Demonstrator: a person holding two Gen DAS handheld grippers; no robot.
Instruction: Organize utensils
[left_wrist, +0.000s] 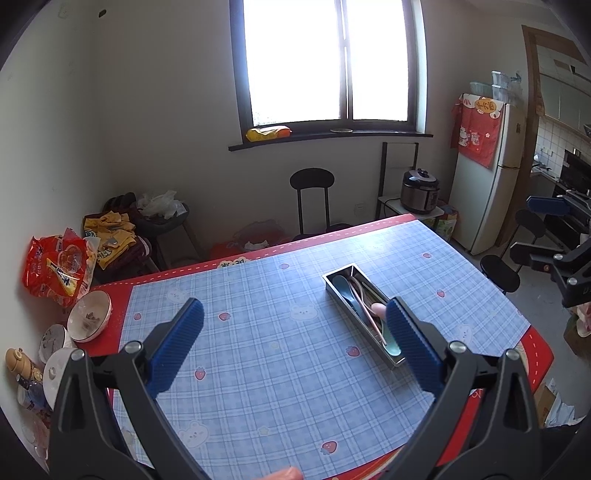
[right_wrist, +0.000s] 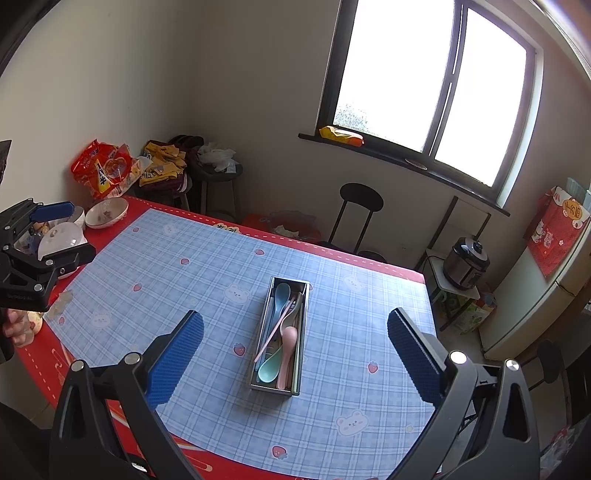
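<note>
Several pastel spoons (right_wrist: 283, 338), rectangular steel tray (right_wrist: 301, 334)

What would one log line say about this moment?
left gripper: open, empty | right gripper: open, empty | spoons: inside metal box | box: on table

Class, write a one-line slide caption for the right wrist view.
Open right gripper hovers above a rectangular metal utensil tray holding pastel plastic spoons on the blue plaid tablecloth.

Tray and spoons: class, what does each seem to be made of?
Tray: probably steel, with shiny, mirror-like grey walls and sharp folded corners. Spoons: likely matte plastic, in flat pastel blue, pink and mint colours with no glint.
</note>
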